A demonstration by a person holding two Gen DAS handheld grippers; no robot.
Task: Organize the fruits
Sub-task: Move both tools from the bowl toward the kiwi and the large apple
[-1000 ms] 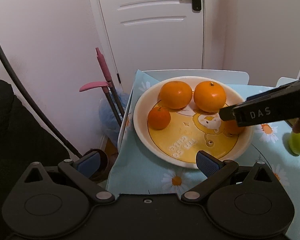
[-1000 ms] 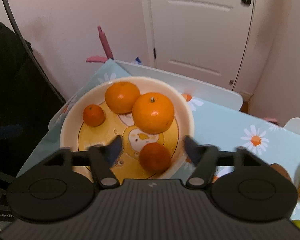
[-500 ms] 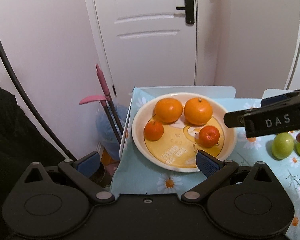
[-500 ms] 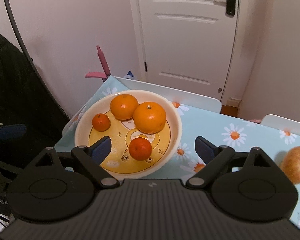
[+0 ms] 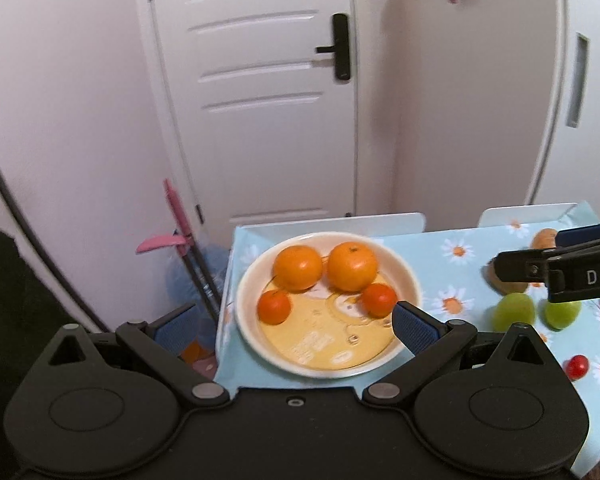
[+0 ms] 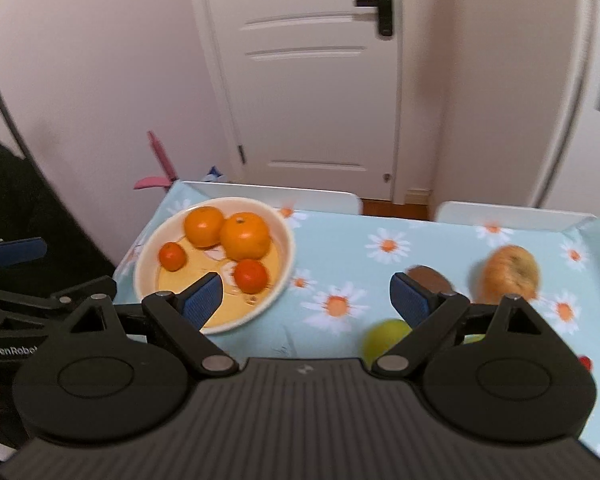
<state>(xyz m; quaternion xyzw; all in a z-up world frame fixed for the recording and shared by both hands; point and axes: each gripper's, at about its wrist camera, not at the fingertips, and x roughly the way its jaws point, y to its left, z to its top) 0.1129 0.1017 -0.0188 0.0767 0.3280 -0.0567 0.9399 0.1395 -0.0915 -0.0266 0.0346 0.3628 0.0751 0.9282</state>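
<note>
A cream plate (image 5: 410, 280) (image 6: 288, 248) at the table's left end holds two large oranges (image 5: 352, 266) (image 6: 245, 236) and two small tangerines (image 5: 378, 299) (image 6: 251, 275). My left gripper (image 5: 288, 326) is open and empty, held back above the plate's near edge. My right gripper (image 6: 306, 300) is open and empty, above the cloth right of the plate; it also shows in the left wrist view (image 5: 556, 264). Two green fruits (image 5: 514, 311) (image 6: 384, 338), a brown fruit (image 6: 428, 276), a yellow-brown pear-like fruit (image 6: 510, 272) and small red fruits (image 5: 577, 366) lie on the cloth to the right.
The table has a blue daisy-print cloth (image 6: 360, 264). Two white chair backs (image 6: 272, 192) stand at its far side. A pink-handled broom (image 5: 176, 216) leans by the wall on the left. A white door (image 5: 260, 92) is behind.
Both grippers have pulled back and up from the plate. The right gripper let go of a small tangerine, now lying in the plate, and swung right towards the loose fruit.
</note>
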